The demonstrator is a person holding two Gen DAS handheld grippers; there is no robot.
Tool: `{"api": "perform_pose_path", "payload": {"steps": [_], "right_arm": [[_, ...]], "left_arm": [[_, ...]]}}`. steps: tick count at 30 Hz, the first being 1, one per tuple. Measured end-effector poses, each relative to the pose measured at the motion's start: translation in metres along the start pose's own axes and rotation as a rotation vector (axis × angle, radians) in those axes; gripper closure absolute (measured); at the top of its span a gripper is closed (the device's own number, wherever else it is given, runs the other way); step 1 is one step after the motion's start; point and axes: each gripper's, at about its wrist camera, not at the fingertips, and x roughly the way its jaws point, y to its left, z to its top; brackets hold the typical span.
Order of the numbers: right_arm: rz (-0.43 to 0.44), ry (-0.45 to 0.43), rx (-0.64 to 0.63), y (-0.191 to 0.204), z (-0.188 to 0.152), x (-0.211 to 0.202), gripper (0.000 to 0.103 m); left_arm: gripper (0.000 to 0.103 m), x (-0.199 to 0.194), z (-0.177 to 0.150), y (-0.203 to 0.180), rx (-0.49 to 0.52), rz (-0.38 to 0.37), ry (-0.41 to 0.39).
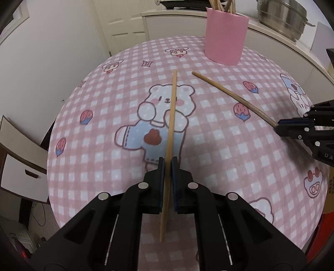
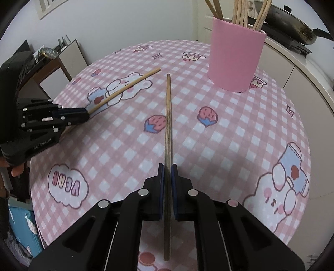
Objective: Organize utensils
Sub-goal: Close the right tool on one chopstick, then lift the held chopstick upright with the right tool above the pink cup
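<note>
My left gripper point(image 1: 168, 161) is shut on a pale wooden chopstick point(image 1: 171, 116) that points away over the pink checked tablecloth point(image 1: 229, 150). My right gripper point(image 2: 167, 166) is shut on a darker chopstick point(image 2: 168, 125), also held above the cloth. Each gripper shows in the other's view: the right gripper point(image 1: 278, 125) at the right edge with its chopstick point(image 1: 231, 95), the left gripper point(image 2: 87, 111) at the left edge with its chopstick point(image 2: 125, 88). A pink cylindrical holder point(image 1: 225, 35) point(image 2: 234, 56) stands at the table's far side with several chopsticks point(image 2: 242, 12) in it.
A white counter point(image 1: 271, 31) runs behind the table with a steel pot point(image 1: 281, 14) and a dark frying pan point(image 2: 292, 25) on it. A white drawer unit point(image 1: 23, 162) stands off the table's left edge. A hand point(image 2: 17, 170) holds the left gripper.
</note>
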Motion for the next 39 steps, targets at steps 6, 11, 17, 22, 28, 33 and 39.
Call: {"api": "perform_pose_path", "payload": {"steps": [6,11,17,22,28,33,39], "right_arm": [[-0.015,-0.039,0.016,-0.001,0.006,0.002,0.091],[-0.011,-0.067,0.048,-0.007,0.021,0.010,0.090],[-0.004,-0.074,0.059,-0.012,0.044,0.025,0.090],[-0.008,-0.068,0.043,-0.011,0.064,0.040,0.090],[-0.015,-0.063,0.031,-0.011,0.084,0.053,0.090],[-0.022,-0.056,0.015,-0.011,0.092,0.060,0.090],[-0.040,-0.061,-0.005,-0.009,0.093,0.061,0.098]], "left_arm": [[0.047,0.002,0.009,0.003,-0.043,0.027,-0.027],[0.038,0.012,0.023,0.007,-0.059,0.047,-0.040],[0.042,0.031,0.045,0.013,-0.077,0.036,-0.038],[0.053,0.047,0.066,0.011,-0.071,0.020,-0.032],[0.063,0.060,0.088,0.005,-0.044,0.013,-0.033],[0.073,0.068,0.098,0.000,-0.035,-0.003,-0.037],[0.096,0.068,0.099,-0.009,-0.006,-0.023,-0.053]]}}
